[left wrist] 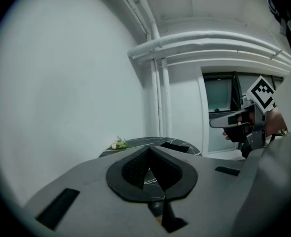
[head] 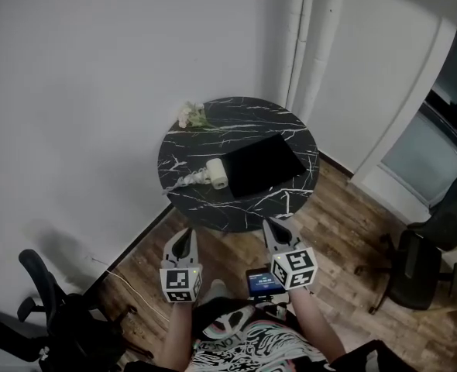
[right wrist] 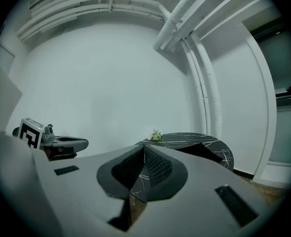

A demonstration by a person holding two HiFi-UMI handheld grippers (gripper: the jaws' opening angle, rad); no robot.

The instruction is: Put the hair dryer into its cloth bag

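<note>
Right gripper (head: 273,225) short of hair dryer (head: 217,173)

The left hand-held gripper (head: 185,237) and right hand-held gripper (head: 275,227), grey with dark textured pads, each carry a black-and-white marker cube (head: 180,282); the person's top (head: 248,349) appears boldly patterned.

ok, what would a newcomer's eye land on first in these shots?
The round black marble table stands out against the white wall, with a black cloth bag lying flat on it and a white hair dryer at the bag's left edge. Small flowers sit at the table's far left rim. Nearer the camera, the left gripper and right gripper are shut and empty, short of the table.
</note>
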